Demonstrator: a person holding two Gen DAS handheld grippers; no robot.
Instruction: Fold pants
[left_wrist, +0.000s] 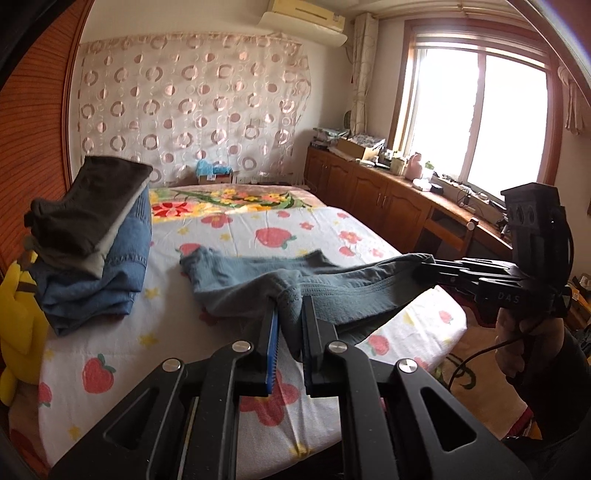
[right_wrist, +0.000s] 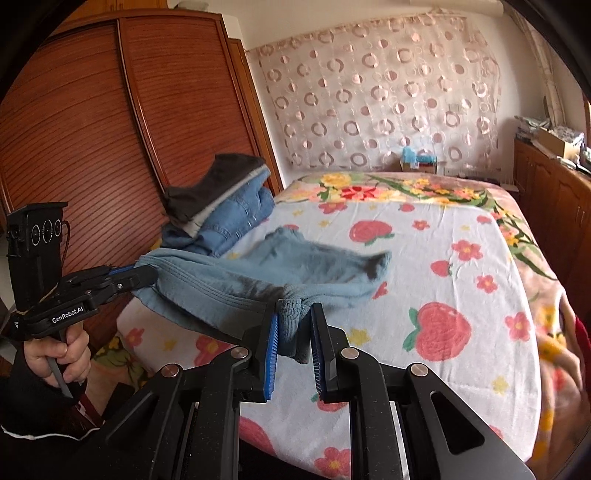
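Observation:
Grey-blue pants (left_wrist: 332, 280) hang stretched between both grippers above the bed, their far end trailing onto the sheet. My left gripper (left_wrist: 290, 306) is shut on a bunched piece of the pants' edge between its blue pads. In the same view my right gripper (left_wrist: 424, 264) comes in from the right, shut on the other end of that edge. The right wrist view shows the pants (right_wrist: 303, 266) pinched in the right gripper (right_wrist: 293, 314). There the left gripper (right_wrist: 146, 275) clamps the cloth at the left, with a hand on its handle.
A stack of folded clothes (left_wrist: 92, 236), jeans below and dark garments on top, sits on the bed's left side (right_wrist: 229, 206). A strawberry-print sheet (left_wrist: 258, 221) covers the bed. A yellow plush toy (left_wrist: 18, 332) lies at the left edge. A wooden wardrobe (right_wrist: 92, 129) stands left and cabinets (left_wrist: 369, 192) right.

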